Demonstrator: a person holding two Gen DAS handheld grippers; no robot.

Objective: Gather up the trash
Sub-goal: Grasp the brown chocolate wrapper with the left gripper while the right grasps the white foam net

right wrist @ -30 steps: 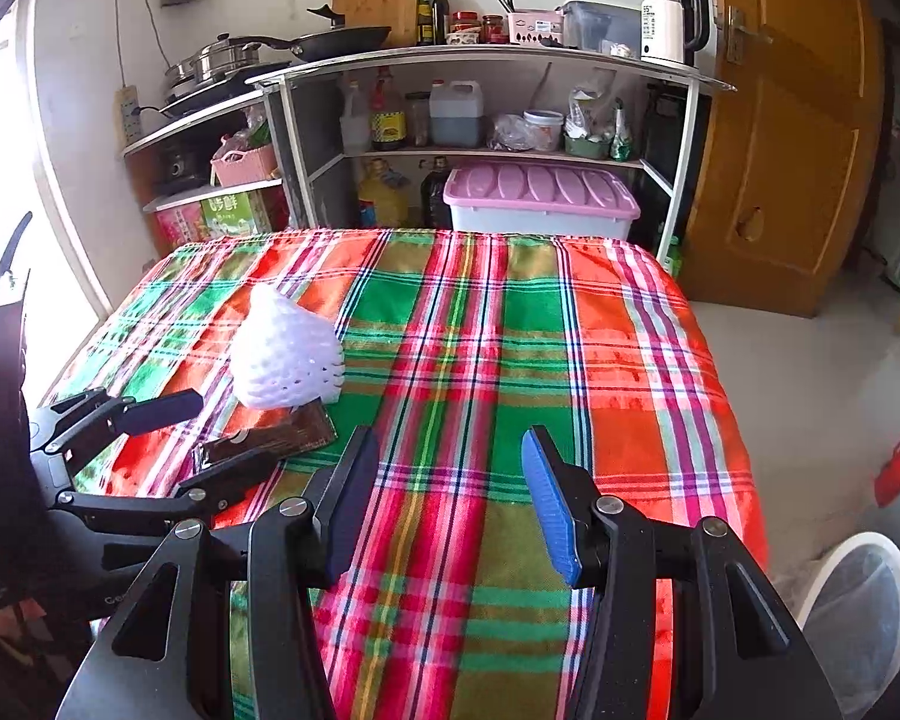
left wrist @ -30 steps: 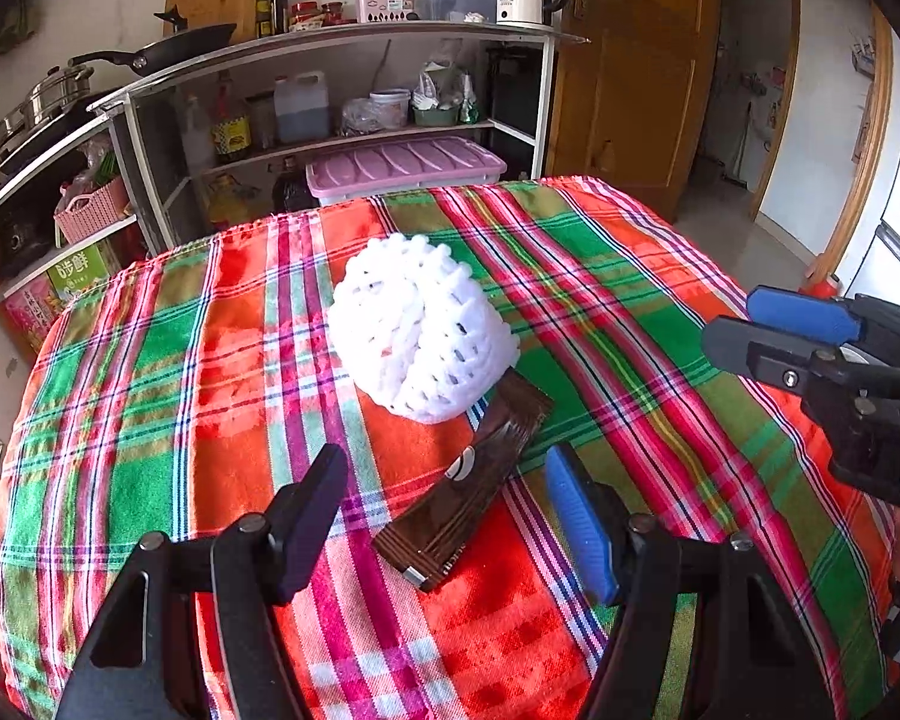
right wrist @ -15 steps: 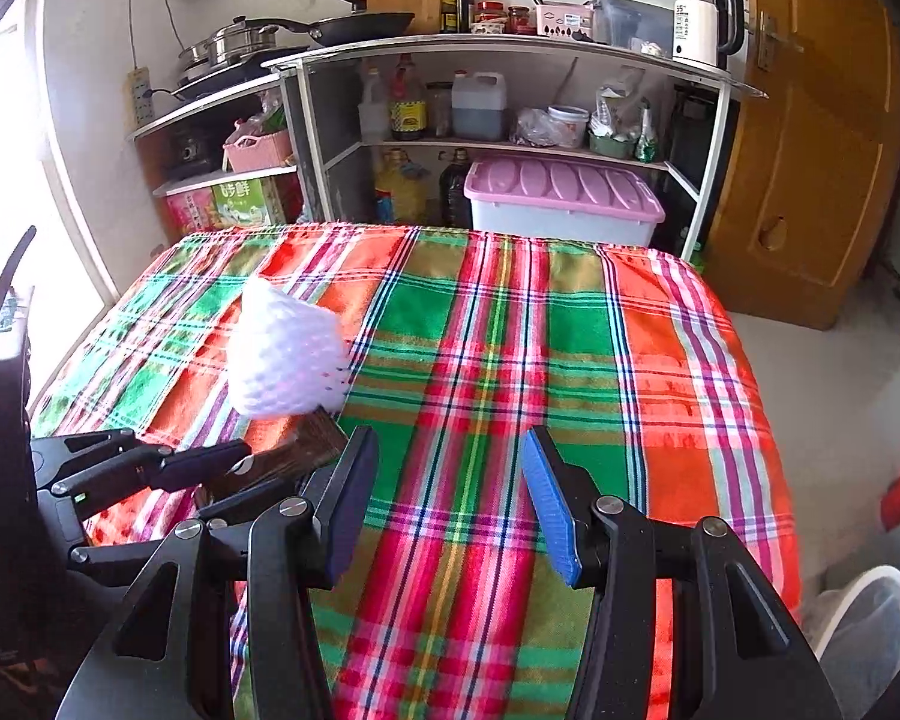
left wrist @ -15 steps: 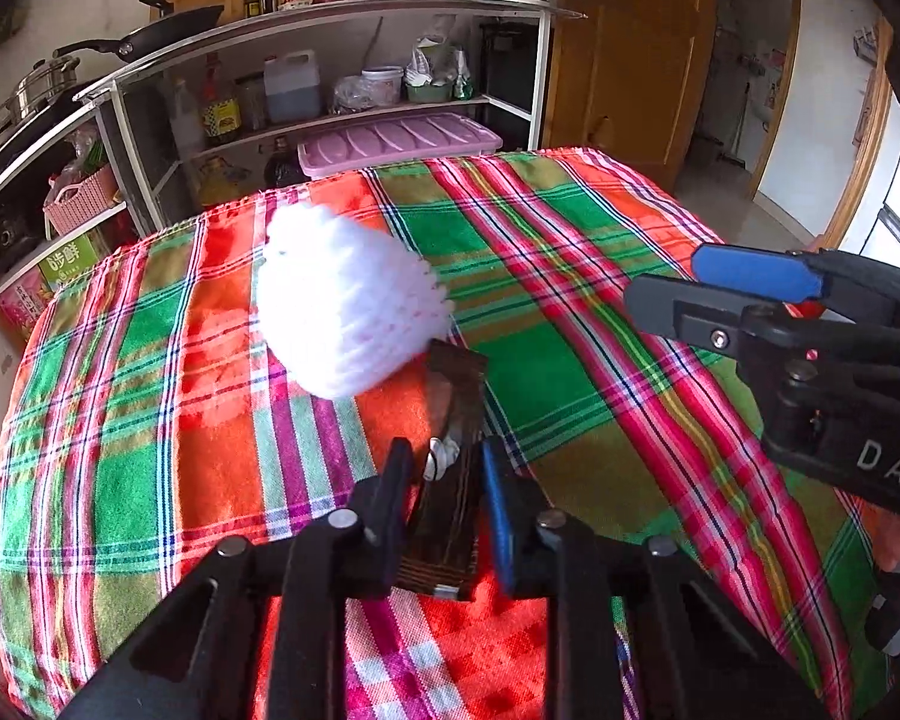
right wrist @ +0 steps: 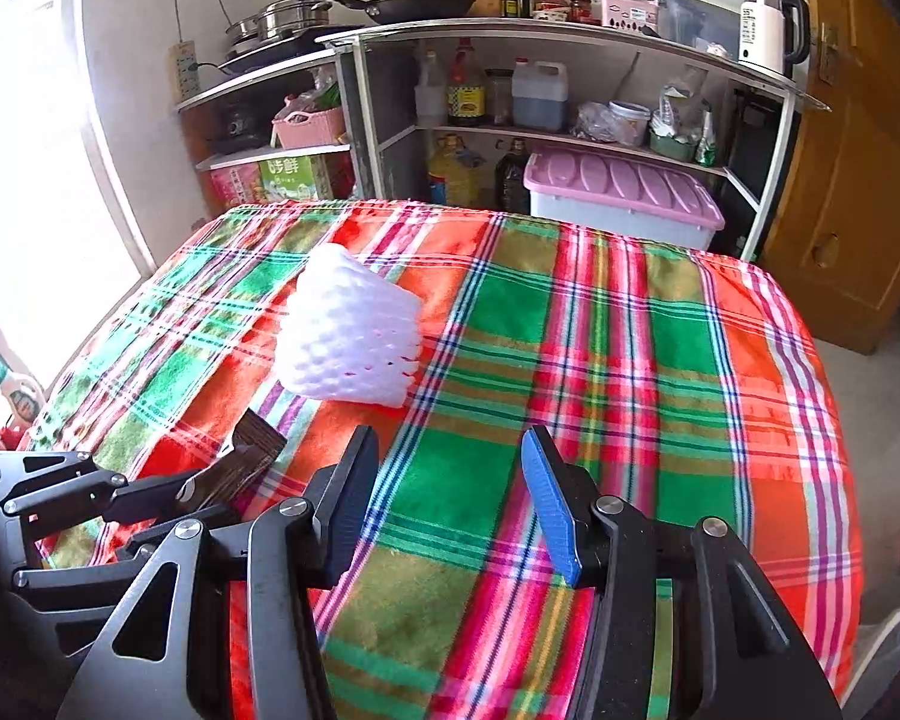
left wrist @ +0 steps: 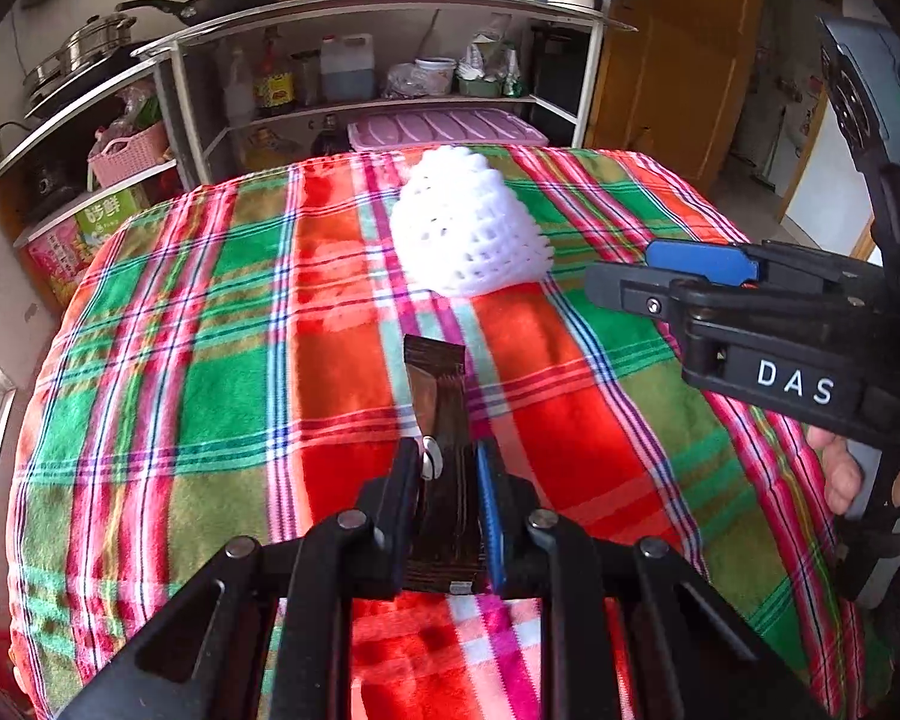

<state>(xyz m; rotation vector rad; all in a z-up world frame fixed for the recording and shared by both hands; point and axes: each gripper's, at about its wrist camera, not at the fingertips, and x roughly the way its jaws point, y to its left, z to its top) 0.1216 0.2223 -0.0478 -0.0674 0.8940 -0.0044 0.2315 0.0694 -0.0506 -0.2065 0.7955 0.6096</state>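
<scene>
here left tongs [left wrist: 448, 468] pinch brown wrapper [left wrist: 441, 396]; right tongs [right wrist: 444, 492], marked "das", gape empty.

The table [left wrist: 222, 372] is covered with a checked cloth [right wrist: 630, 360] in red, green and pink. A white foam fruit net [left wrist: 465, 234] lies on the cloth toward the far side. A dark brown wrapper [left wrist: 441, 396] is nearer; whether it touches the cloth is unclear.

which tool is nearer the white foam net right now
Right. The right tool, open and empty, sits just short of the white foam net. The left tool is farther back, shut on the brown wrapper, whose far end stops short of the net.
</scene>
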